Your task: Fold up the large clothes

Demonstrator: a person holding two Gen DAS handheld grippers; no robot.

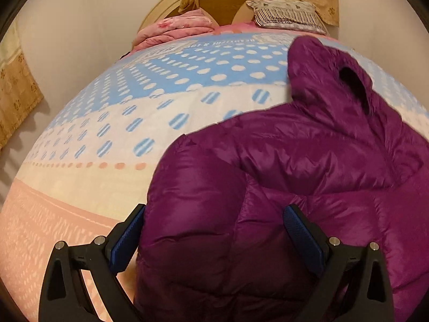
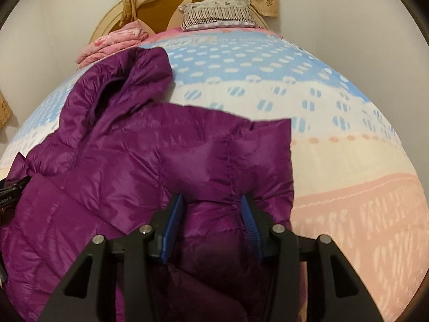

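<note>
Left wrist view first: we see bed [image 1: 88, 177] under dotted blue, cream and pink cover, headboard end well behind. Purple hooded puffer jacket [image 1: 281, 166] lies spread on it, hood [image 1: 332, 72] toward pillow [image 1: 287, 16]. We judge folding barely begun: one flap turned over near right side, body and hood still unfolded. Left tongs [image 1: 214, 230] wide, pads straddling jacket bulk, not pinching. Right tongs [image 2: 211, 220] about half closed, pads pressing bunched jacket fabric.
</note>
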